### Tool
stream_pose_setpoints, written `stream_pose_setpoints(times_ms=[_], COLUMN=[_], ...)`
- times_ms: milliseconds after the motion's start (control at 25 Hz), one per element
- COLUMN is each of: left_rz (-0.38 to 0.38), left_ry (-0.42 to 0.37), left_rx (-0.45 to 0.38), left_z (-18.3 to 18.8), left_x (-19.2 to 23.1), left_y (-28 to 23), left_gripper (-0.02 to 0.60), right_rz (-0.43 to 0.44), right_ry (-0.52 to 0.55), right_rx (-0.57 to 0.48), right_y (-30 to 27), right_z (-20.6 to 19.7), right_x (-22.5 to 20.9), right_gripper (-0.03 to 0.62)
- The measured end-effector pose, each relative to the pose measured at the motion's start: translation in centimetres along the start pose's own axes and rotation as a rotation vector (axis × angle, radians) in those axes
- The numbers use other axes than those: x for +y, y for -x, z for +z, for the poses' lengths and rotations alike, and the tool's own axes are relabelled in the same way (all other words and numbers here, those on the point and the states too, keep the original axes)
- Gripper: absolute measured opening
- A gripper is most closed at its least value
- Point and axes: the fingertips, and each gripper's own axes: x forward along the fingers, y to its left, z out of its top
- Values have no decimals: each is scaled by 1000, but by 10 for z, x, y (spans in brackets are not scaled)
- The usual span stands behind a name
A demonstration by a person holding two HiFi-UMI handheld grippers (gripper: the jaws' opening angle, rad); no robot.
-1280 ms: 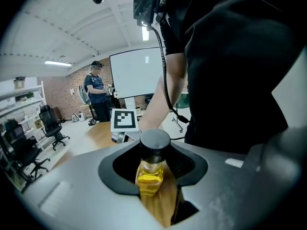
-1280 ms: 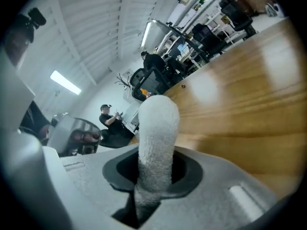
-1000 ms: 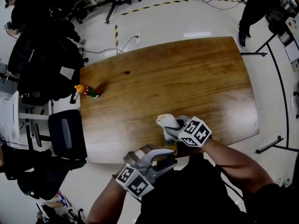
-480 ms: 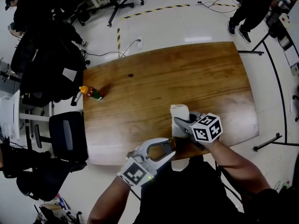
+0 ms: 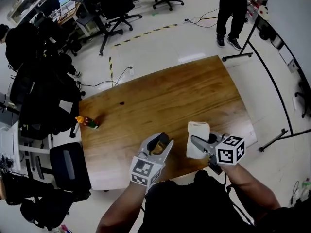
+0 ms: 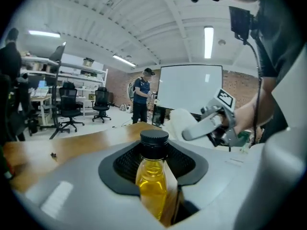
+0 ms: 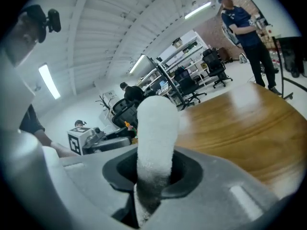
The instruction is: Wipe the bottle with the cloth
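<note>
My left gripper [image 5: 161,145] is shut on a bottle of yellow liquid with a black cap [image 6: 153,172], held upright over the near edge of the wooden table [image 5: 160,101]; the head view shows the bottle [image 5: 160,147] between the jaws. The right gripper [image 5: 200,143] is shut on a folded white cloth [image 5: 198,139], which stands up out of the jaws [image 7: 154,143]. Cloth and bottle are apart, the cloth to the bottle's right. In the left gripper view the right gripper [image 6: 192,131] and its cloth [image 6: 178,121] sit a little way off on the right.
A small red bottle with an orange cap [image 5: 86,122] lies near the table's left edge. Black office chairs [image 5: 70,154] crowd the left side. A person [image 5: 231,11] stands beyond the far right corner, near a metal stand [image 5: 245,33].
Both grippers have risen off the table's near edge and separated: the cloth moved right, away from the bottle, and the left gripper lifted the bottle up and forward.
</note>
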Motion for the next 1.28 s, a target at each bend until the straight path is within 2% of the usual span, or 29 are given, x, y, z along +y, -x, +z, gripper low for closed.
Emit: stream_pose_setpoints(times_ms=[120, 280, 800, 880, 960, 1040, 1280], left_rz=[58, 88, -41, -72, -65, -29, 90], left_ry=[70, 64, 10, -13, -20, 10, 209], left_rx=[3, 20, 154, 163, 155, 141, 103], left_z=[6, 8, -10, -13, -15, -14, -6], left_x=[10, 5, -7, -11, -7, 4, 37], left_y=[-12, -18, 21, 23, 25, 26, 26], left_gripper=[175, 178, 175, 176, 157, 133, 130], right_rz=[14, 40, 73, 76, 78, 87, 148], right_ry=[-29, -18, 16, 29, 27, 1, -114], right_rx=[-19, -5, 1, 9, 12, 9, -15], right_y=[11, 18, 9, 6, 3, -1, -21], right_z=[-4, -15, -21, -24, -28, -32, -44], right_x=[9, 21, 36, 38, 40, 42, 49], right_gripper=[72, 72, 72, 72, 72, 72, 72])
